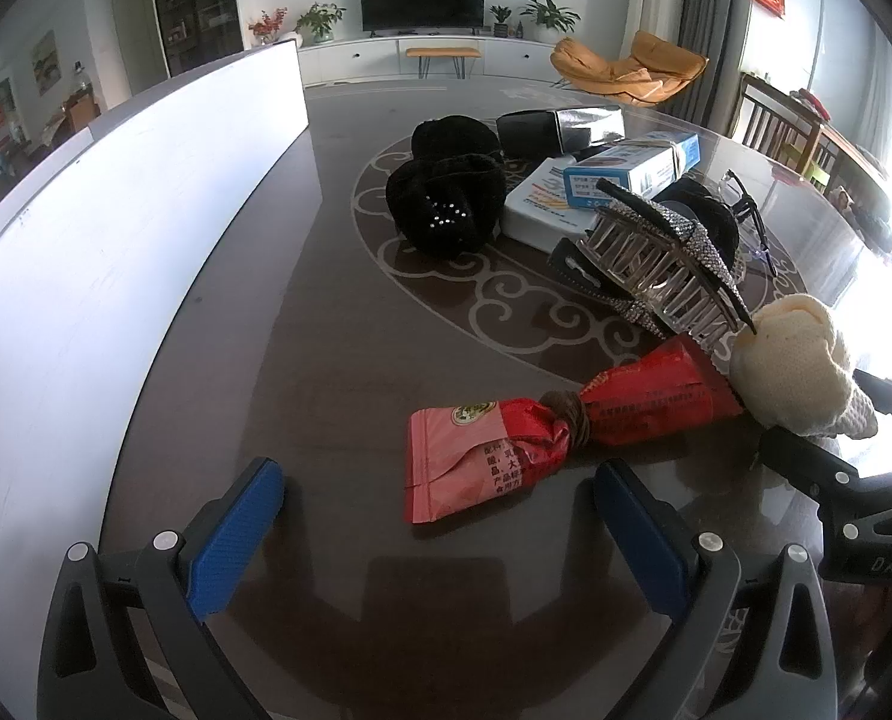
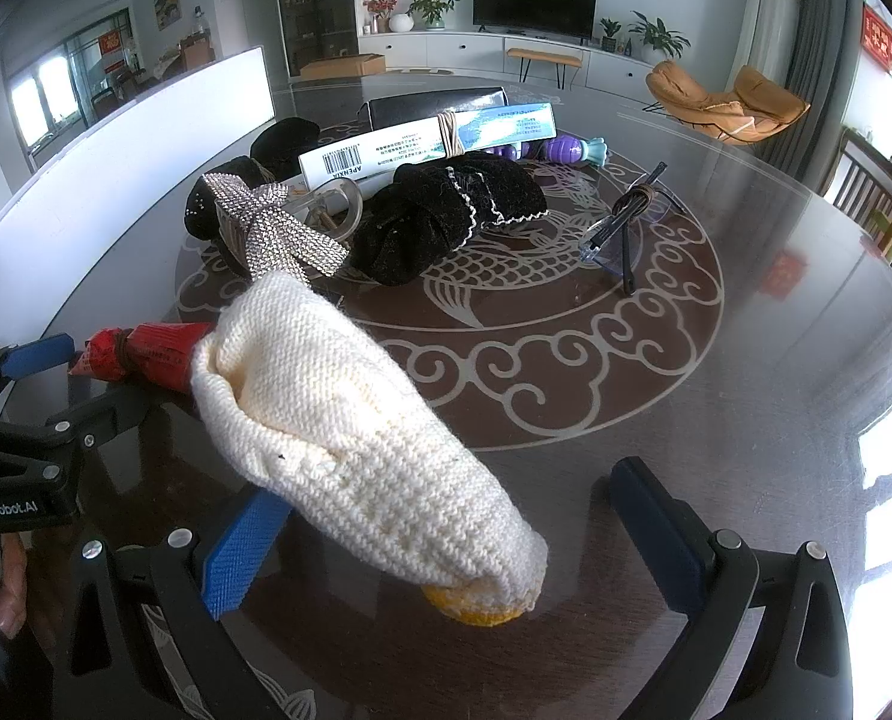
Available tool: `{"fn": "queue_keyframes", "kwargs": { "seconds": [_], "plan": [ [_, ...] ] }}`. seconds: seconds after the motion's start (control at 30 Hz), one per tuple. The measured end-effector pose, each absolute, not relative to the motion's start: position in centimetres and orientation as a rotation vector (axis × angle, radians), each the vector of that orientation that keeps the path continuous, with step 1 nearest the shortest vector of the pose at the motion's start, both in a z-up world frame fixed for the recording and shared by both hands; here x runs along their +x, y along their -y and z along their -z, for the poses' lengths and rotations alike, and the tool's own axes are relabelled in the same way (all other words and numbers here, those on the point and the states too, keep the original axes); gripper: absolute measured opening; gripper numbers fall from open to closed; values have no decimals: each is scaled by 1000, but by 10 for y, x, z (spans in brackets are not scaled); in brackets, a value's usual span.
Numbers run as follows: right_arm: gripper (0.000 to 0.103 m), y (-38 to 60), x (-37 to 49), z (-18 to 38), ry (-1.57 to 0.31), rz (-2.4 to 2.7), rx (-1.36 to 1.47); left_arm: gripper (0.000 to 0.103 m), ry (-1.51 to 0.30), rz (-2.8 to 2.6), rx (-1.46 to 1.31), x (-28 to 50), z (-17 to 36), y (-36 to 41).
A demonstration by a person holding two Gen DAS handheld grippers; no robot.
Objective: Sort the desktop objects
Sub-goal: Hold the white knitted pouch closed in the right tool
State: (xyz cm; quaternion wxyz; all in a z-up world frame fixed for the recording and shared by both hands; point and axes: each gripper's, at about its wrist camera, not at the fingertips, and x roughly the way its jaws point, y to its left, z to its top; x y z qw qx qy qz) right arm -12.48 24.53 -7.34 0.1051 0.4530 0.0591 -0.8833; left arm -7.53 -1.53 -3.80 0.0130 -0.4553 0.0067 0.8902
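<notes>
A red snack packet (image 1: 541,444) tied with a brown band lies on the dark table just ahead of my open left gripper (image 1: 440,495); it also shows in the right wrist view (image 2: 146,354). A cream knitted pouch (image 2: 350,426) with a yellow end lies between the wide-open fingers of my right gripper (image 2: 446,516), resting against the left blue pad (image 2: 242,552); it also shows in the left wrist view (image 1: 799,360). A rhinestone hair claw (image 1: 667,264) sits behind the packet.
A white board (image 1: 116,228) stands along the left. Black velvet scrunchies (image 1: 446,198), tied boxes (image 1: 619,174), glasses (image 2: 625,222), a black frilled cloth (image 2: 446,216) and purple toys (image 2: 565,150) crowd the table's middle. The other gripper (image 1: 853,492) is at the right.
</notes>
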Motion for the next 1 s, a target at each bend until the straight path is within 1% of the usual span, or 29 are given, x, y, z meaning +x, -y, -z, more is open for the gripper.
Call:
{"fn": "queue_keyframes", "kwargs": {
  "seconds": [0.53,0.67,0.83,1.0],
  "plan": [
    [103,-246,-126,74,-174,2603,1335,103,-27,-2767,-1422,-73,38,18],
    [103,-246,-126,74,-174,2603,1334,103,-44,-2743,-1430,-57,37,34],
    [103,-246,-126,74,-174,2603,1334,103,9,-2767,-1506,-45,36,62],
    [103,-246,-125,74,-175,2603,1334,103,13,-2785,-1509,-40,36,63]
  ]
}}
